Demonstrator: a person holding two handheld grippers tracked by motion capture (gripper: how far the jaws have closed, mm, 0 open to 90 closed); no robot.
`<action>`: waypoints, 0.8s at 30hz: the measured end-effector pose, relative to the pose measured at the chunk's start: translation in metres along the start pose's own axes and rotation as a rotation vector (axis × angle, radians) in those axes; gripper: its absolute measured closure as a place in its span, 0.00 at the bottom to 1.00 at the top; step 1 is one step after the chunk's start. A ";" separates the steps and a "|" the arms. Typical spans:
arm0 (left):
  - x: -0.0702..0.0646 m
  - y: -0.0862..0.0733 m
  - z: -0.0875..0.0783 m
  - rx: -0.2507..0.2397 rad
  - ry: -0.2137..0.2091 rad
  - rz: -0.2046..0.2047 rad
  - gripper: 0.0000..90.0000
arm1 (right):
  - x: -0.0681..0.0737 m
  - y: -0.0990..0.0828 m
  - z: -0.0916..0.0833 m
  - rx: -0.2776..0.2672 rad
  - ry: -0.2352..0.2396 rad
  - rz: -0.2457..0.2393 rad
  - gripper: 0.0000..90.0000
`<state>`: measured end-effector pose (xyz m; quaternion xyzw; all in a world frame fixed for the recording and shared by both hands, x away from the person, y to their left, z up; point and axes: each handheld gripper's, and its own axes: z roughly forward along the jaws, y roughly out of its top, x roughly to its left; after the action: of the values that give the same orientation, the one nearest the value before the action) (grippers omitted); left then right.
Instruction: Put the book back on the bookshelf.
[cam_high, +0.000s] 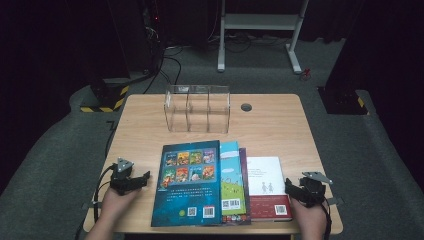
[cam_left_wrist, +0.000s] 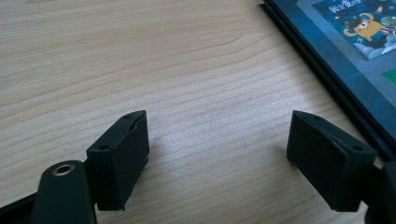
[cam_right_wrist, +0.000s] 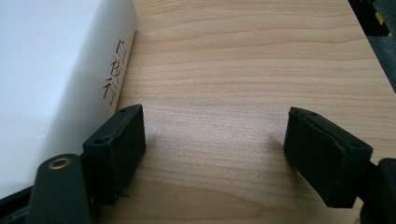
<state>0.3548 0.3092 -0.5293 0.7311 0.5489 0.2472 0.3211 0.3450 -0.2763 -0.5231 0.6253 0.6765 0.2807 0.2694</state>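
We see four books fanned out flat on the near half of the table (cam_high: 270, 115), overlapping from left to right. The big blue book (cam_high: 187, 182) lies on top at the left, back cover up, long axis running from the near edge toward the far edge, leaning slightly right at the top. Next to it a green-and-blue book (cam_high: 232, 172) peeks out from under it, then a thin strip of a dark red book (cam_high: 244, 165), then the white book (cam_high: 265, 180) lowest and furthest right. All four point the same way, short ends toward us.

The left gripper (cam_high: 145, 177) rests on the table just left of the blue book, jaws open, bare wood between them; its own view shows the blue book's edge at the upper right. The right gripper (cam_high: 289, 187) sits just right of the white book, jaws open with nothing between them; in the right gripper view its one jaw stands just beside the white book's spine (cam_right_wrist: 114, 70), which carries red characters. We cannot tell whether that jaw touches the book.

Most of the three lower books is covered. Cover print is too small to read.

A clear plastic rack (cam_high: 197, 107) with dividers stands upright toward the far edge, well apart from the books. The table is light wood with a grommet hole (cam_high: 246, 106). The floor is grey carpet; the room behind is dark, with a white stand (cam_high: 260, 22) and cables.
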 end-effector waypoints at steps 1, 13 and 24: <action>0.000 0.000 0.000 0.000 0.000 0.000 0.23 | 0.000 0.000 0.000 0.001 -0.001 -0.002 0.24; 0.000 0.000 0.000 0.000 -0.001 0.000 0.24 | 0.000 0.004 -0.015 -0.060 0.002 -0.011 0.28; 0.000 0.000 0.000 -0.003 -0.003 0.000 0.24 | 0.005 0.007 -0.032 -0.114 0.022 -0.038 0.32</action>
<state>0.3548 0.3091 -0.5293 0.7308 0.5481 0.2471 0.3231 0.3264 -0.2724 -0.4961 0.5930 0.6741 0.3202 0.3024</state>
